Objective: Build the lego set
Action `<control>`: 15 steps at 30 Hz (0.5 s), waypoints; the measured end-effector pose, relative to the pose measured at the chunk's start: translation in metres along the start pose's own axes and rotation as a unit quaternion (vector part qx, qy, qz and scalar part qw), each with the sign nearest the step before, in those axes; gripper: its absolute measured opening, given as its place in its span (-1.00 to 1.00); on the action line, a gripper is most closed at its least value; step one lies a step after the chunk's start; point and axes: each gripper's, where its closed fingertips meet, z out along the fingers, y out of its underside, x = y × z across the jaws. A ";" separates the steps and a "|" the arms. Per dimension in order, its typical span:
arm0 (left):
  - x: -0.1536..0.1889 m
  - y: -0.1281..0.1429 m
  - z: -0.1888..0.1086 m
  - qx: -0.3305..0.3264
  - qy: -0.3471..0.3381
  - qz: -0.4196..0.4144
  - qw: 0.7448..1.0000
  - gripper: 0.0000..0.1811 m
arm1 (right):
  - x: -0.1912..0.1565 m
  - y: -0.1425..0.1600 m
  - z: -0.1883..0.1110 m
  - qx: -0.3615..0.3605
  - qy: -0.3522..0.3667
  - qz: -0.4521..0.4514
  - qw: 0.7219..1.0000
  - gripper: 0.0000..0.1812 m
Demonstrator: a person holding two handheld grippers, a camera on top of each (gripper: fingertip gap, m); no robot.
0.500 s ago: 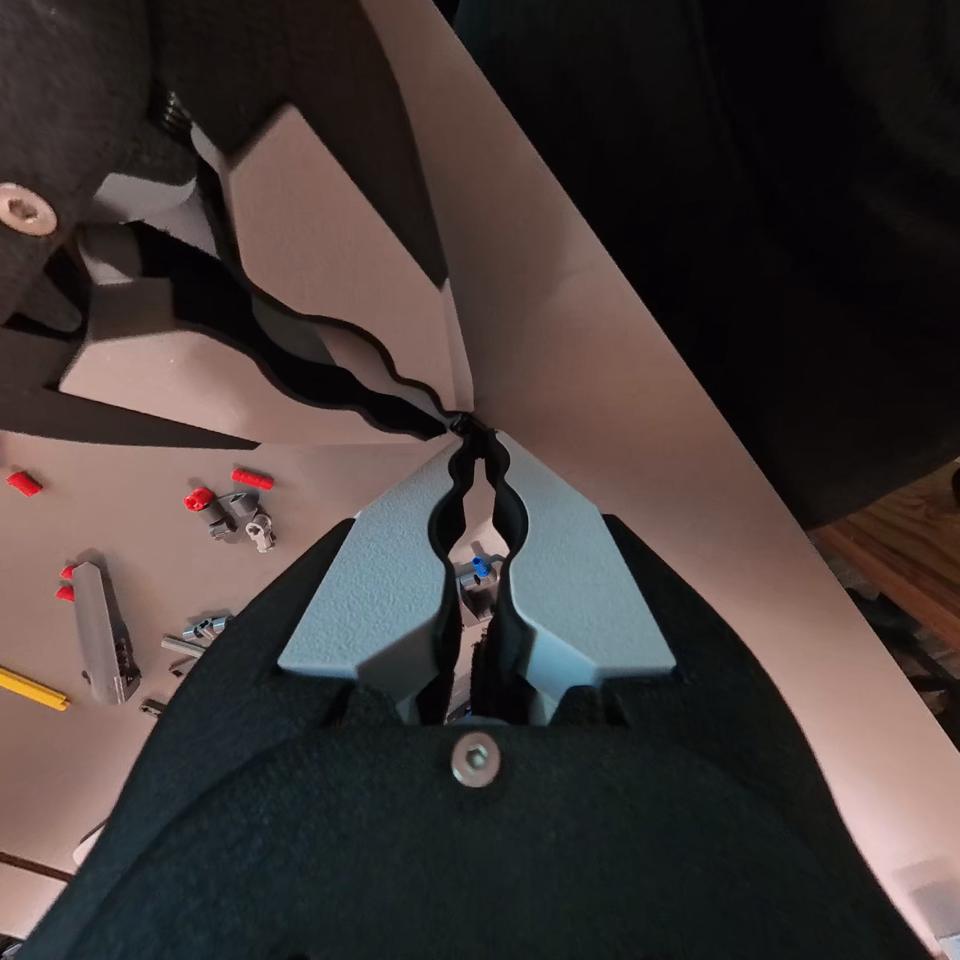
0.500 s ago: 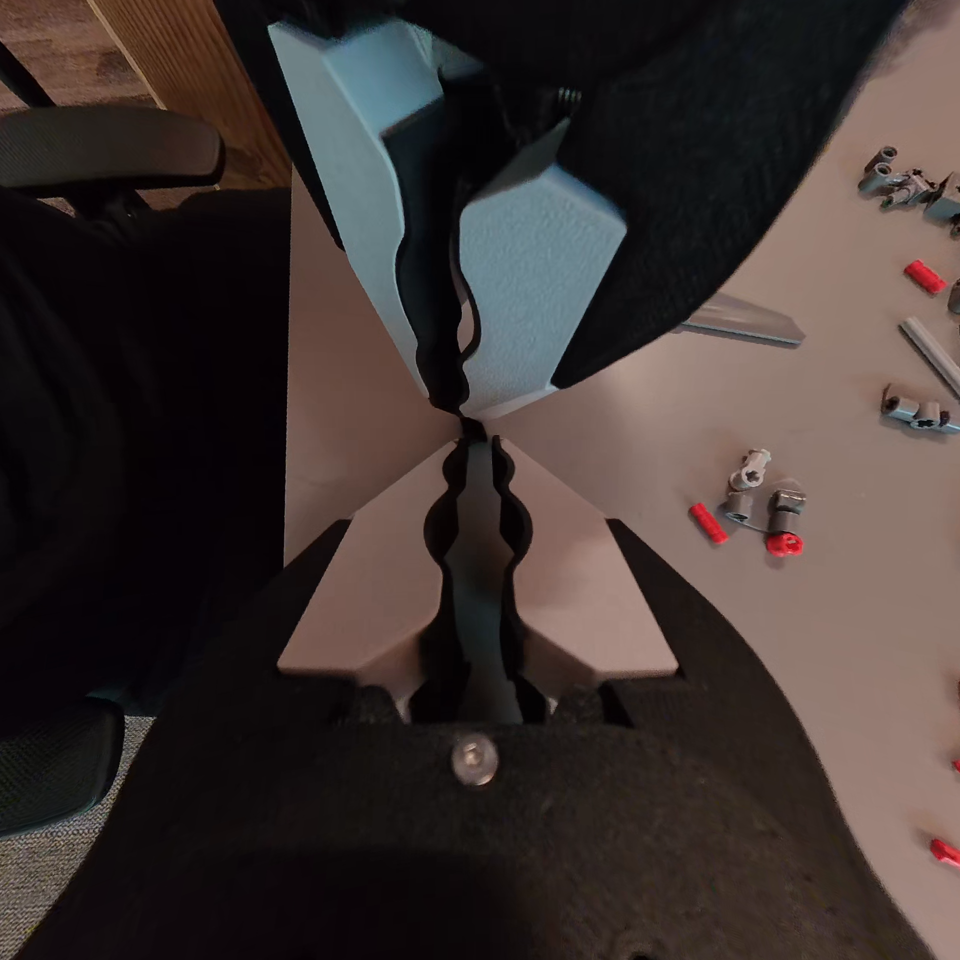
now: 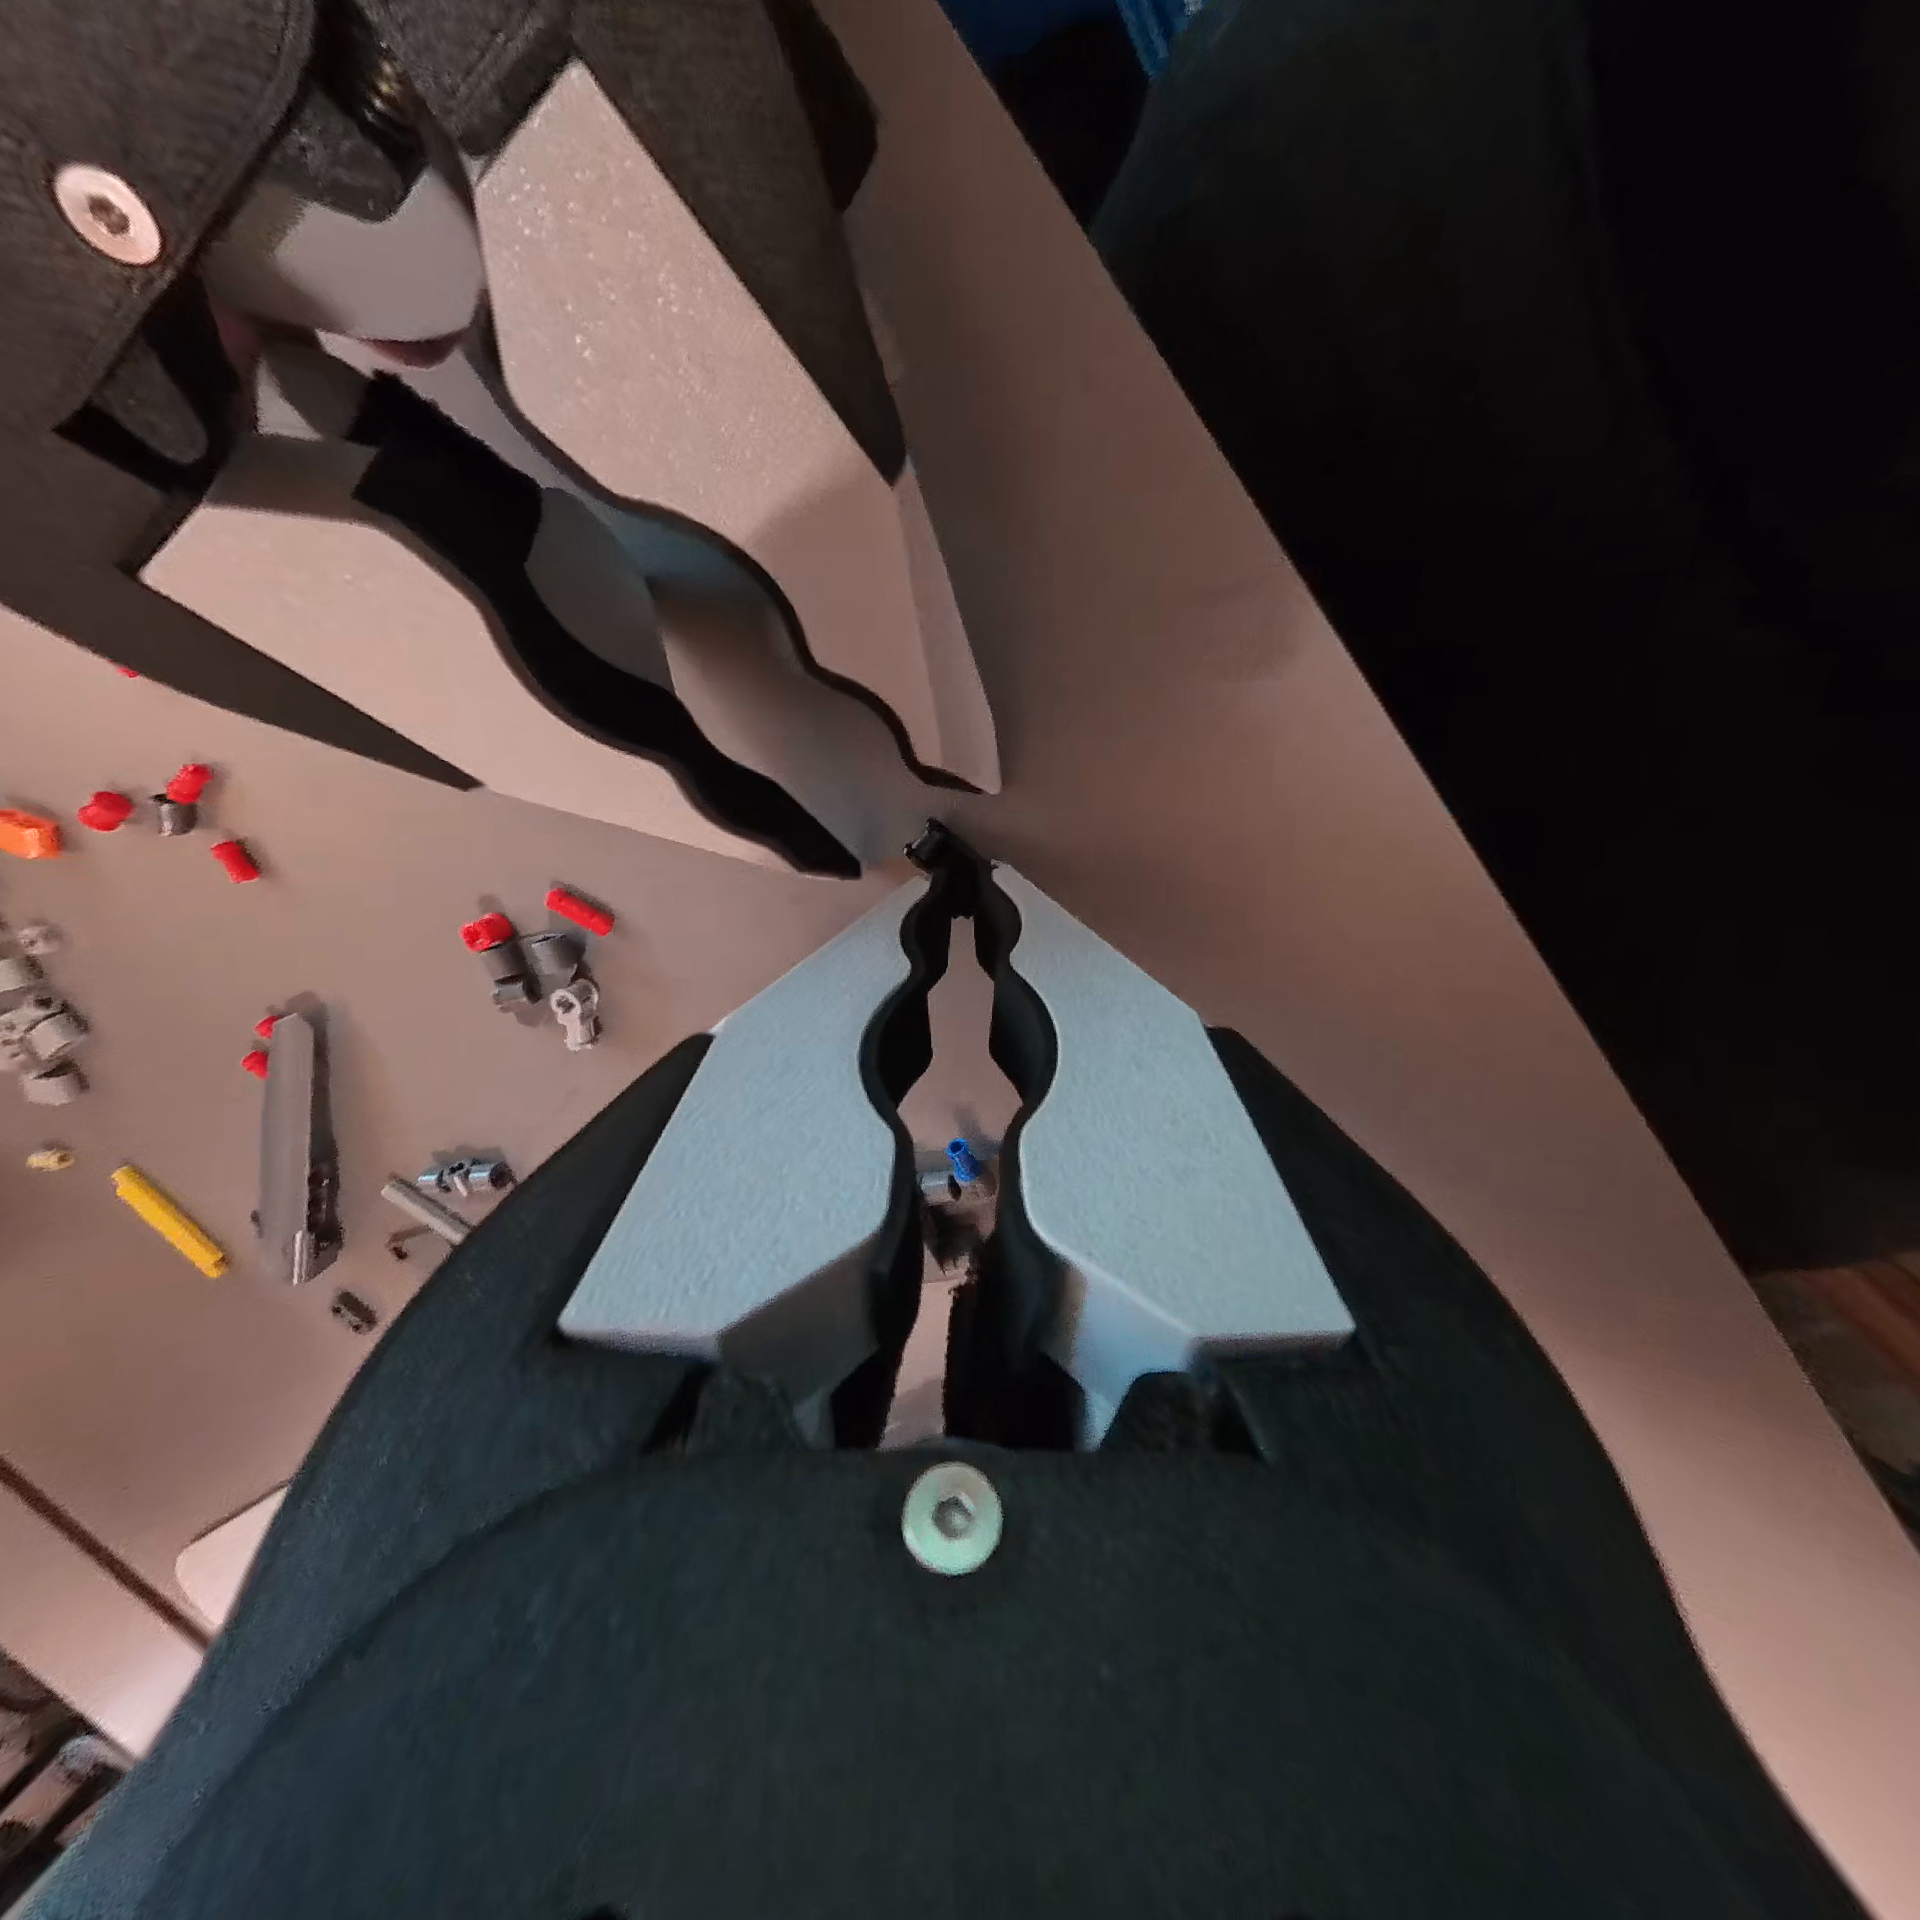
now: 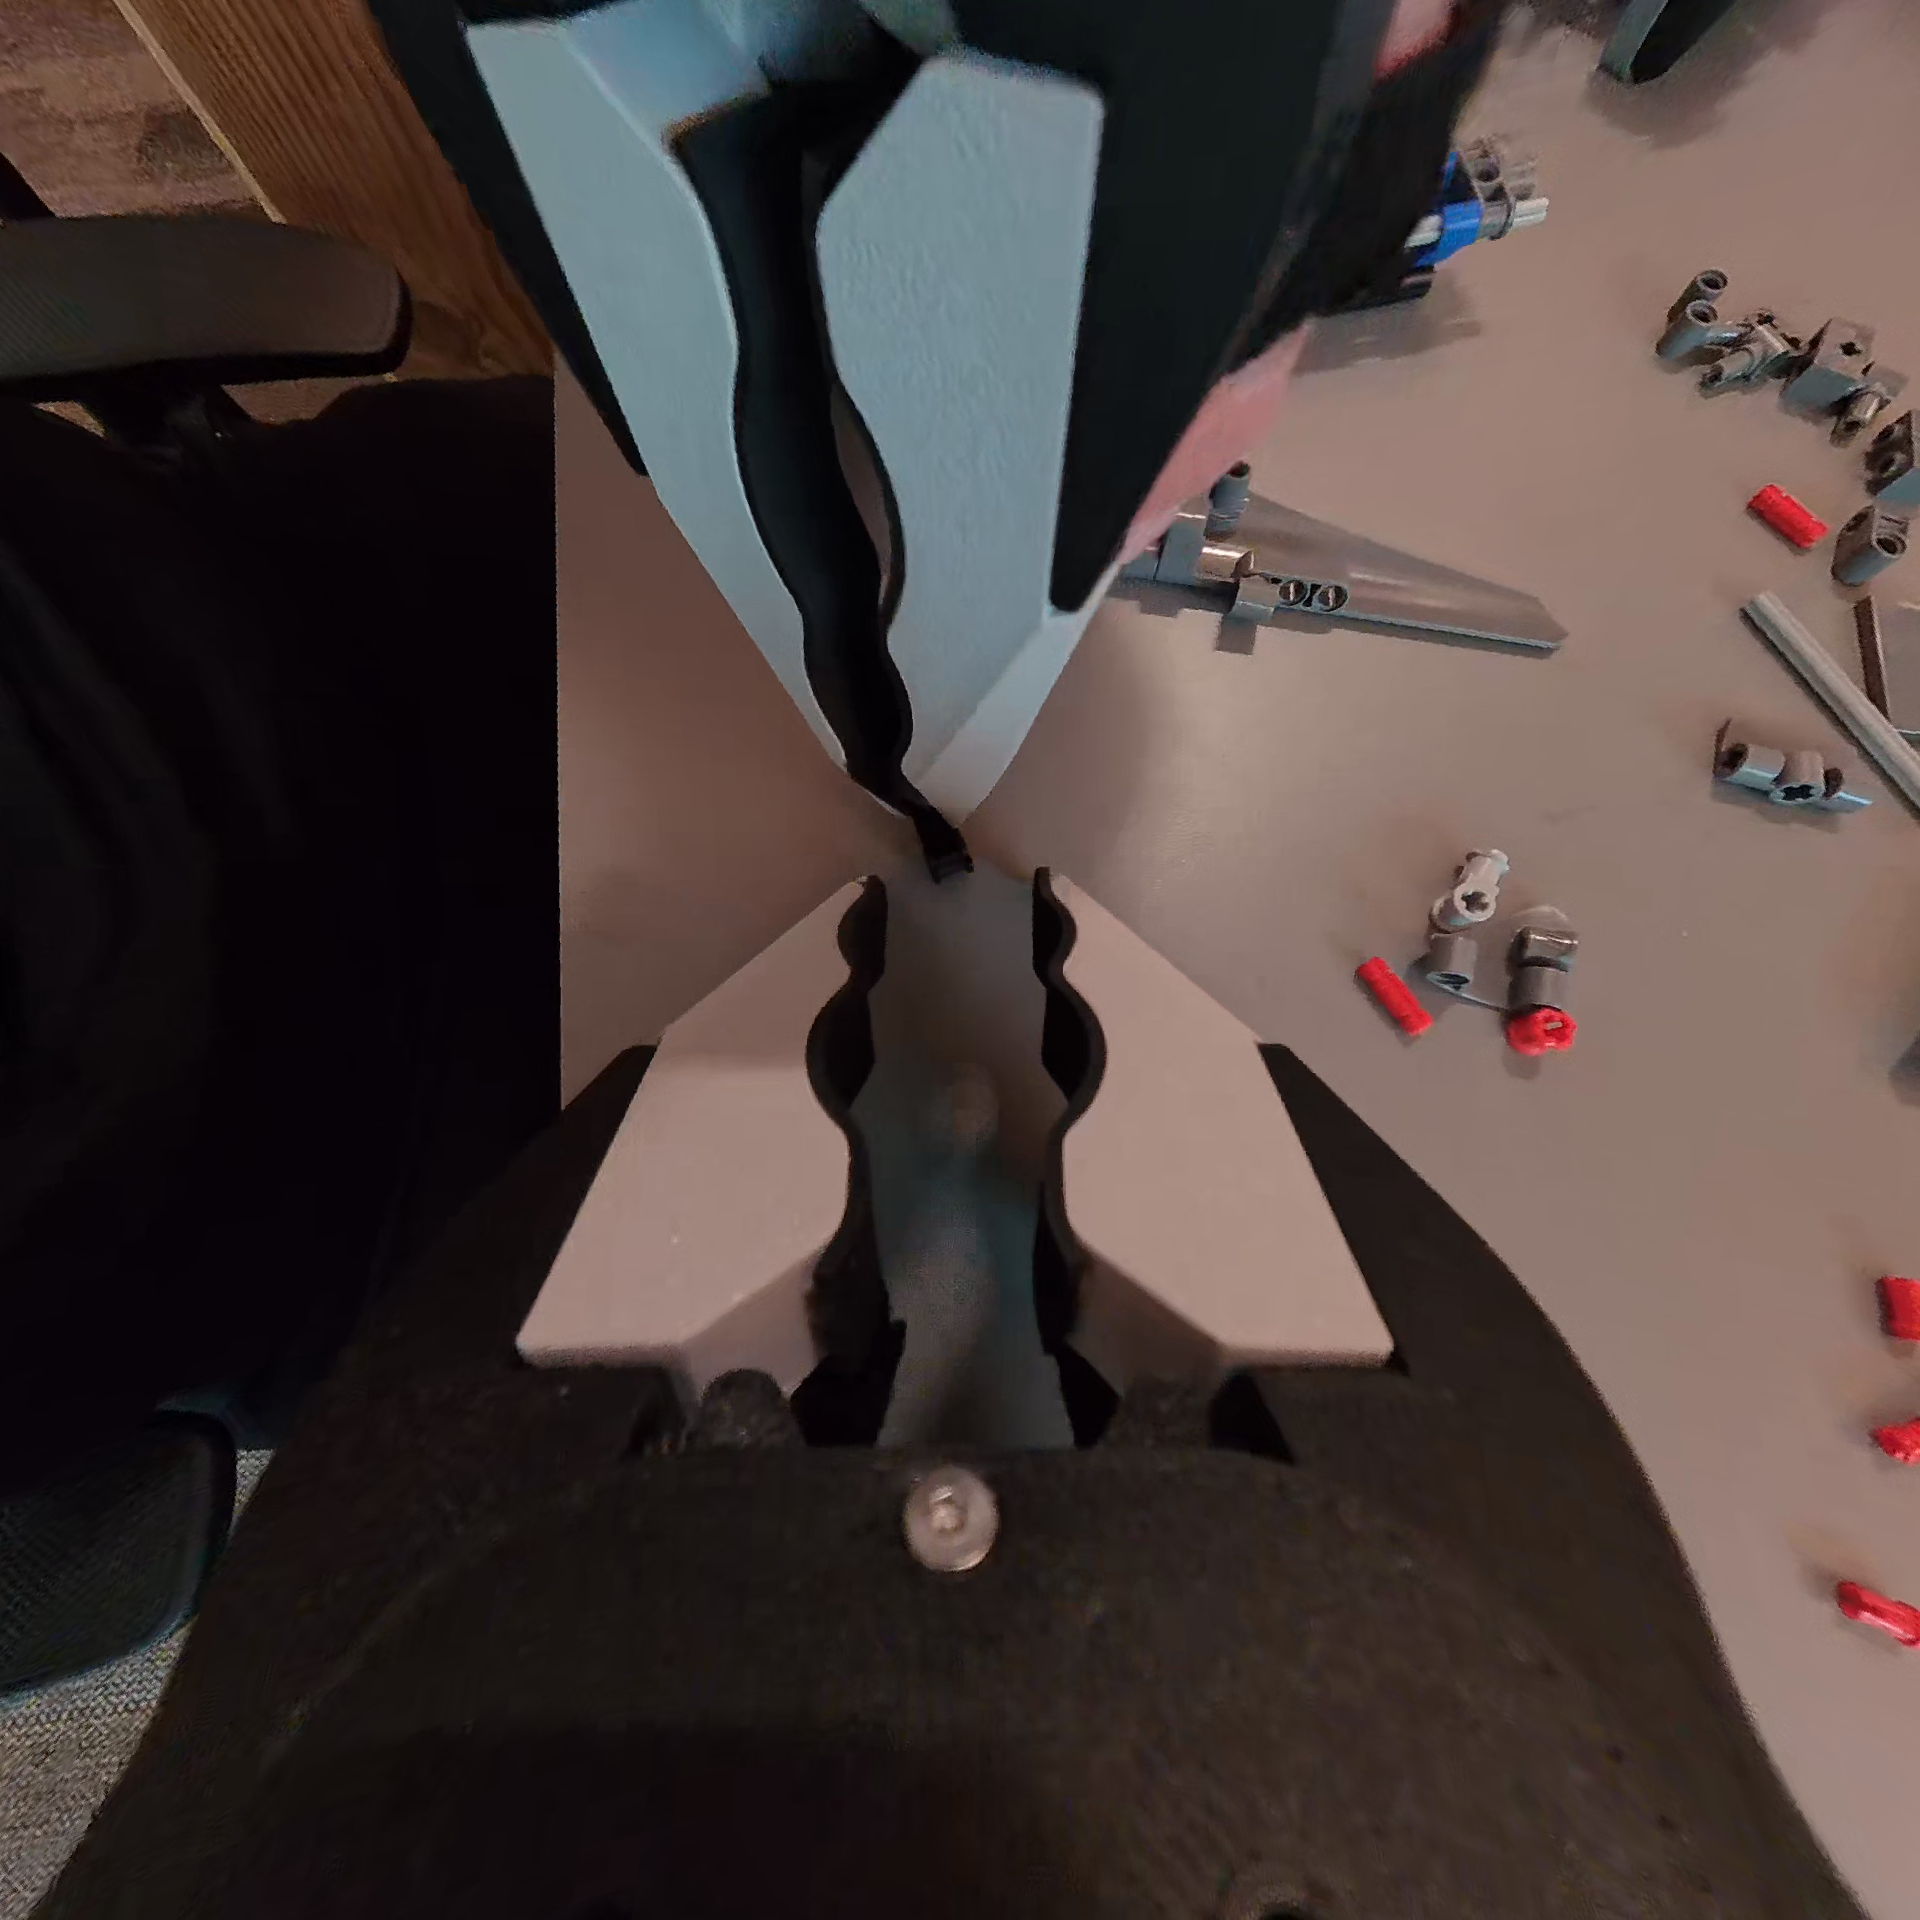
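A small black pin point(image 3: 928, 840) is pinched at the very tip of my left gripper point(image 3: 951, 883), which is shut on it above the beige table point(image 3: 1195, 727). My right gripper point(image 3: 899, 821) comes in from the upper left, open, with its fingertips on either side of the pin. In the right wrist view, my right gripper point(image 4: 956, 888) is open and empty, with the jaws well apart. The left gripper point(image 4: 930, 821) reaches down from above and holds the black pin point(image 4: 943, 857) just beyond the right fingertips.
Loose pieces lie on the table: red pins point(image 3: 579, 906), a grey panel point(image 3: 291, 1143), a yellow axle point(image 3: 166, 1218), grey connectors point(image 4: 1465, 904), a grey wing plate point(image 4: 1382, 592) and a blue-grey assembly point(image 4: 1465, 208). The table edge, dark clothing and a chair armrest point(image 4: 197, 301) are close by. Left and right tips are no more than a few centimetres apart.
My right gripper has opened and let go of the black pin. The left gripper stays shut on it. Both have drawn slightly apart.
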 end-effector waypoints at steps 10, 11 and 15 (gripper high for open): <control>-0.017 0.014 -0.032 0.031 -0.161 -0.069 0.984 -0.99 | 0.006 -0.003 -0.003 0.015 0.025 0.002 1.000 -0.55; -0.018 0.016 -0.035 0.039 -0.169 -0.083 0.981 -0.99 | 0.008 -0.004 -0.004 0.018 0.035 -0.001 0.999 -0.53; -0.017 0.022 -0.045 0.068 -0.198 -0.128 0.969 -0.99 | 0.016 -0.005 -0.006 0.024 0.092 -0.019 0.995 -0.48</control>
